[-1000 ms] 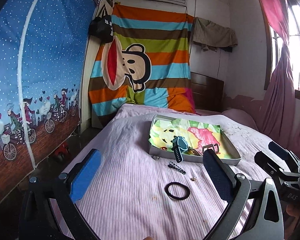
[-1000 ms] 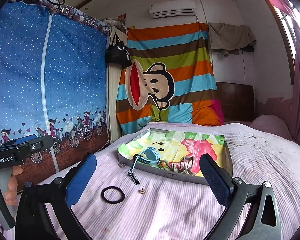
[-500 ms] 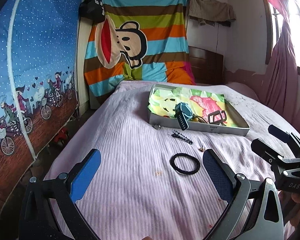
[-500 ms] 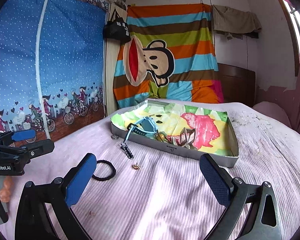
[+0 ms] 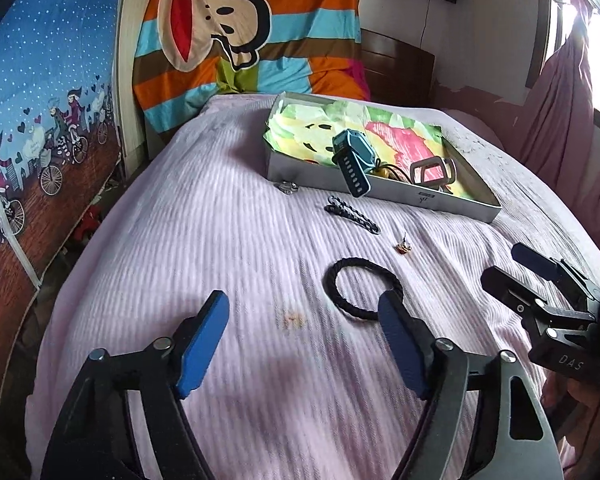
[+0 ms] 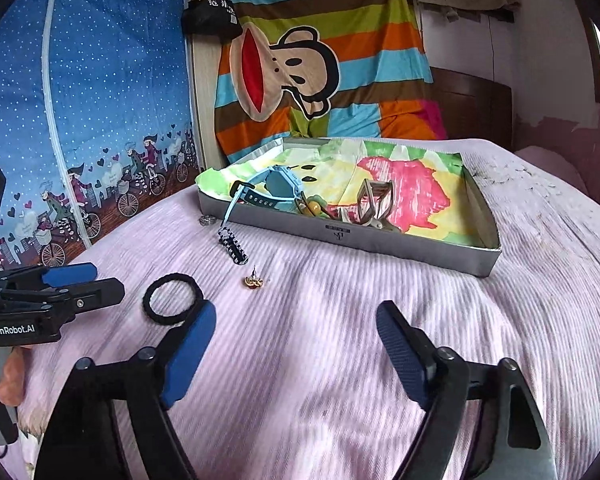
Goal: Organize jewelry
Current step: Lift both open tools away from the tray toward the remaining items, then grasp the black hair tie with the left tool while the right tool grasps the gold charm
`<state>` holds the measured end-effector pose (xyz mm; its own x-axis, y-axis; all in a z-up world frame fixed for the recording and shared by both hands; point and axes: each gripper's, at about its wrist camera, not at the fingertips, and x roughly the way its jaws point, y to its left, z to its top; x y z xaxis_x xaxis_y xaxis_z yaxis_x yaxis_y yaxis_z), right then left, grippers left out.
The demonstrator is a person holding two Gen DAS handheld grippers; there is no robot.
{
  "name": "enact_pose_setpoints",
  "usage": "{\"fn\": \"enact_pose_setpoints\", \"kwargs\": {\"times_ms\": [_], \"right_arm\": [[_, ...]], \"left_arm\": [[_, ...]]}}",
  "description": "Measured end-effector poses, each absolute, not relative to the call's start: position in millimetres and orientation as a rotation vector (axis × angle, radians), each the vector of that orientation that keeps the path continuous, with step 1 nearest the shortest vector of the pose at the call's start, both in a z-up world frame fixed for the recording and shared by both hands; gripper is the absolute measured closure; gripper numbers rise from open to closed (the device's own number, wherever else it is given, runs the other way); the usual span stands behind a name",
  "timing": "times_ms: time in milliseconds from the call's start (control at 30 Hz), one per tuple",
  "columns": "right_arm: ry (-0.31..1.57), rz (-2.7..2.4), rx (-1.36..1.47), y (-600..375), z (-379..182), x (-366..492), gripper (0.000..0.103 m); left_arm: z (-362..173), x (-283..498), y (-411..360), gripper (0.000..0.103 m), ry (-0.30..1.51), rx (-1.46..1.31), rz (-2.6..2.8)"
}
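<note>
A grey tray (image 5: 384, 193) (image 6: 352, 236) lined with colourful paper sits on the pink bedspread and holds a teal watch (image 5: 354, 156) (image 6: 278, 188), a hair claw (image 5: 432, 170) (image 6: 374, 200) and small pieces. On the bedspread lie a black hair tie (image 5: 360, 286) (image 6: 172, 298), a small gold earring (image 5: 404, 246) (image 6: 254, 281), a black-and-white hair clip (image 5: 352, 215) (image 6: 232, 246) and a silver ring (image 5: 286, 187) (image 6: 207, 220). My left gripper (image 5: 304, 344) is open and empty, just short of the hair tie. My right gripper (image 6: 294, 350) is open and empty, near the earring.
The bed's left edge drops to the floor beside a blue printed wardrobe curtain (image 5: 40, 92). A striped monkey blanket (image 5: 244, 32) hangs behind the bed's far end. Pink curtains (image 5: 560, 100) hang at the right.
Both grippers have tilted down and moved closer to the bedspread. The hair tie and earring now lie just ahead of the fingertips. Nothing was picked up.
</note>
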<state>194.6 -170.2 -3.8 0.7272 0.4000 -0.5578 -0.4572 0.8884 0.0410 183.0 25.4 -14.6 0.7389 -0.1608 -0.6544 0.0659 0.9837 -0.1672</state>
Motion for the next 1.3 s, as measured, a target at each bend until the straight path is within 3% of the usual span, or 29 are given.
{"fn": "enact_pose_setpoints", "kwargs": {"times_ms": [67, 333, 600, 1100, 1200, 1300], "right_arm": [[0.606, 0.487, -0.103, -167.0, -9.2, 197.9, 0.035], [0.619, 0.543, -0.108, -154.6, -15.6, 210.7, 0.053], [0.634, 0.606, -0.116, -139.4, -19.2, 233.2, 0.067], [0.737, 0.672, -0.127, -121.7, -42.2, 260.9, 0.076], [0.743, 0.681, -0.119, -122.1, -43.3, 261.2, 0.076], [0.742, 0.686, -0.114, -123.5, -43.6, 260.6, 0.087]], "left_arm": [[-18.3, 189.1, 22.0, 0.052, 0.753, -0.137, -0.148], [-33.2, 205.9, 28.6, 0.068, 0.828, -0.186, -0.180], [-37.7, 218.6, 31.2, 0.072, 0.864, -0.195, -0.204], [-51.1, 226.8, 19.8, 0.078, 0.852, -0.151, -0.183], [-53.0, 226.5, 18.7, 0.082, 0.845, -0.152, -0.178], [-54.1, 227.7, 19.0, 0.090, 0.847, -0.158, -0.180]]}}
